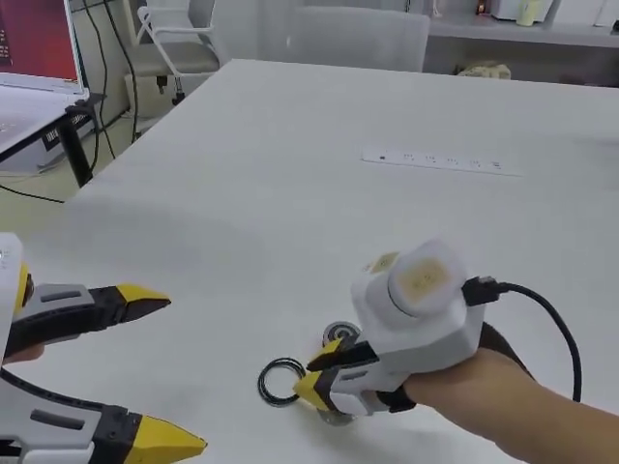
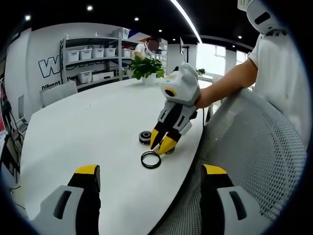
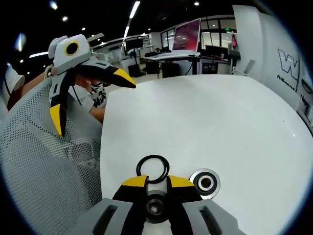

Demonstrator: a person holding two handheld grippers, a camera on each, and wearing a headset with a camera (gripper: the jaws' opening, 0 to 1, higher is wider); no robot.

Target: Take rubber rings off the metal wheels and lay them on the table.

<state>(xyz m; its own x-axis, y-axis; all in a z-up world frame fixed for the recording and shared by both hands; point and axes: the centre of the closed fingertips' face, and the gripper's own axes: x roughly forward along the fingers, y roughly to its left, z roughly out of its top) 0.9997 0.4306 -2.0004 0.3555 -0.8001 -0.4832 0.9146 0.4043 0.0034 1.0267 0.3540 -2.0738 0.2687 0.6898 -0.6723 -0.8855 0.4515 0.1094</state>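
One rubber ring (image 1: 280,380) lying flat on the white table (image 1: 290,174) near its front edge. Black, thin, round, on no wheel. Sitting just ahead of the right gripper (image 1: 311,379) tips. Touching them or a hair apart, hard to say.

Right gripper clenched on the clamped wheel (image 3: 155,206), squeezing it from both sides with the yellow tips nearly meeting over the hub, down at tabletop level. No telling about a ring on that wheel, too much hidden by the jaws.

Loose wheel (image 1: 340,333) flat on the table too, right beside the right gripper, on its far side in the head view, apart from the ring. Silver face with a dark band round the hub in the right gripper view.

Left gripper (image 1: 184,375) over at the left, released, spread wide with nothing in between. Aimed toward the ring and the other gripper but clear of both. Seen against a grey mesh chair (image 3: 44,161) from the right gripper view.

Further back on the table, a white power strip (image 1: 440,161). Off to the far left, a laptop (image 1: 34,48) with a reddish screen on a separate desk. In the left gripper view, a potted plant (image 2: 146,67) at the table's far end, plus shelves (image 2: 90,61) with storage bins behind.
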